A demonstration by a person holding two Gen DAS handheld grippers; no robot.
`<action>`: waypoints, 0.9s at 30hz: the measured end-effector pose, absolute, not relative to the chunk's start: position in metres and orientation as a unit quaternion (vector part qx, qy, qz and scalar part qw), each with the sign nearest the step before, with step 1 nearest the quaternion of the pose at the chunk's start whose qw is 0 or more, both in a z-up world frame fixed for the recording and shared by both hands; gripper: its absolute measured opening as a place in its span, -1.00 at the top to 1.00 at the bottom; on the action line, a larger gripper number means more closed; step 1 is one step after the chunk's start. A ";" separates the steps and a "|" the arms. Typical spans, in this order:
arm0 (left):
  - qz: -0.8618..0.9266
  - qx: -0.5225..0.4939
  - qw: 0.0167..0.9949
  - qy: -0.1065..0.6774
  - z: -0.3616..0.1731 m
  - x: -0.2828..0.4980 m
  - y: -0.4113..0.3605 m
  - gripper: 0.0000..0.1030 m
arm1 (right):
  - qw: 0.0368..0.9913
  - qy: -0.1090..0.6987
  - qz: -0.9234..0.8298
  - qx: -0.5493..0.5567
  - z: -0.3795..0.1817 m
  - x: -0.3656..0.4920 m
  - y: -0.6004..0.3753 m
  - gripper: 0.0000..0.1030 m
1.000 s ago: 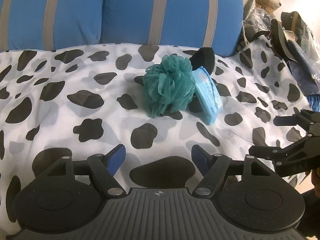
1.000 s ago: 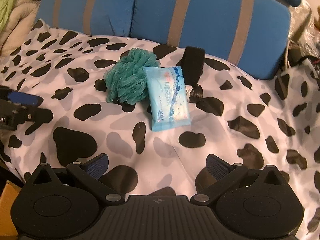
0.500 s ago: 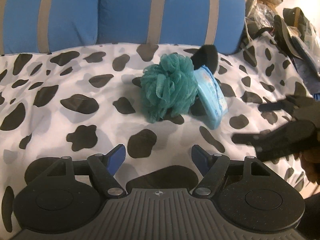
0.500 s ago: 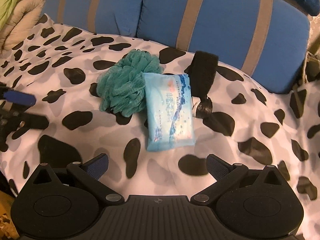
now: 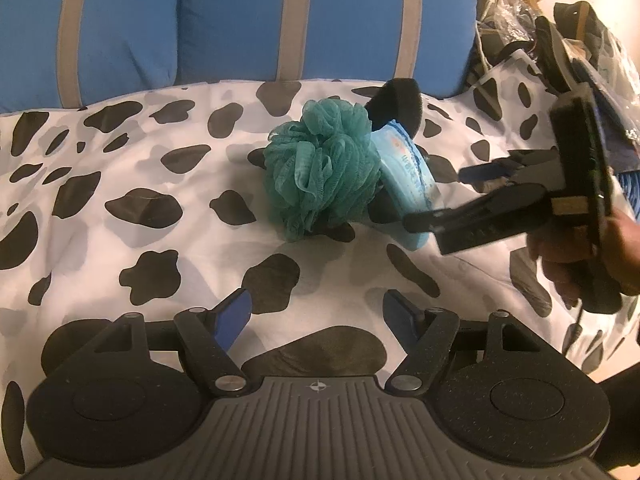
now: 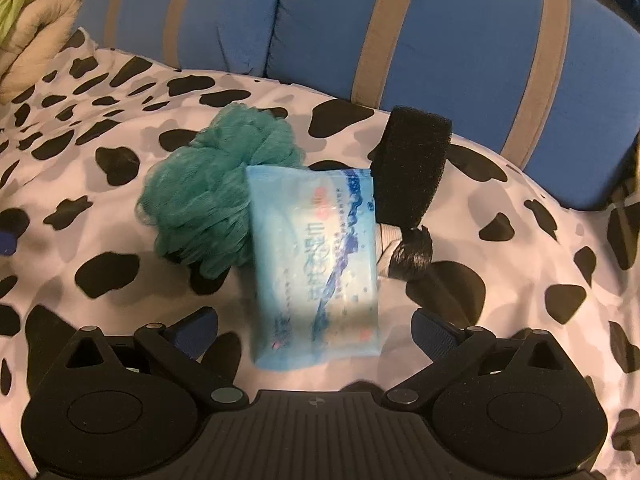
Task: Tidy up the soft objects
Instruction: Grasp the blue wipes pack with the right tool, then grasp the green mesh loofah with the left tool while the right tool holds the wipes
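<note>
My right gripper (image 6: 314,330) hung with jaws wide and empty over the near end of the blue wipes pack (image 6: 316,260); the pack lay on the spotted sheet (image 6: 500,280), touching the teal loofah (image 6: 212,196); my left gripper (image 5: 316,312) gaped empty too.

The cow-print sheet (image 5: 120,184) is left bare in front of and left of the three clustered items. The loofah (image 5: 320,168), wipes pack (image 6: 316,264) and black sponge (image 6: 412,172) are pressed together, so no gap is offered between them. Passage behind is closed by the blue cushions (image 6: 440,32). The pack's near end is flanked by the spread jaws of the right gripper (image 6: 316,330). The right edge is crowded by clutter (image 5: 560,40).
</note>
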State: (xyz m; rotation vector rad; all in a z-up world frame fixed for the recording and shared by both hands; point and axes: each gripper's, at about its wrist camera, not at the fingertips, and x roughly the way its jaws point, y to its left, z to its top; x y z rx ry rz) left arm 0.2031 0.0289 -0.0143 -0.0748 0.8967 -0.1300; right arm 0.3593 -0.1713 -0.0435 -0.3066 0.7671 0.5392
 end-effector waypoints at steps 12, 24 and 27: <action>-0.068 -0.016 0.896 0.438 -0.019 0.204 0.020 -0.40 | 0.874 0.389 0.266 -0.121 -0.049 0.384 -0.168 -0.78; -0.070 -0.005 0.908 0.414 -0.019 0.208 0.015 -0.40 | 0.867 0.399 0.276 -0.116 -0.056 0.392 -0.164 -0.38; -0.061 0.004 0.912 0.406 -0.017 0.212 0.014 -0.40 | 0.875 0.390 0.267 -0.107 -0.048 0.389 -0.167 -0.31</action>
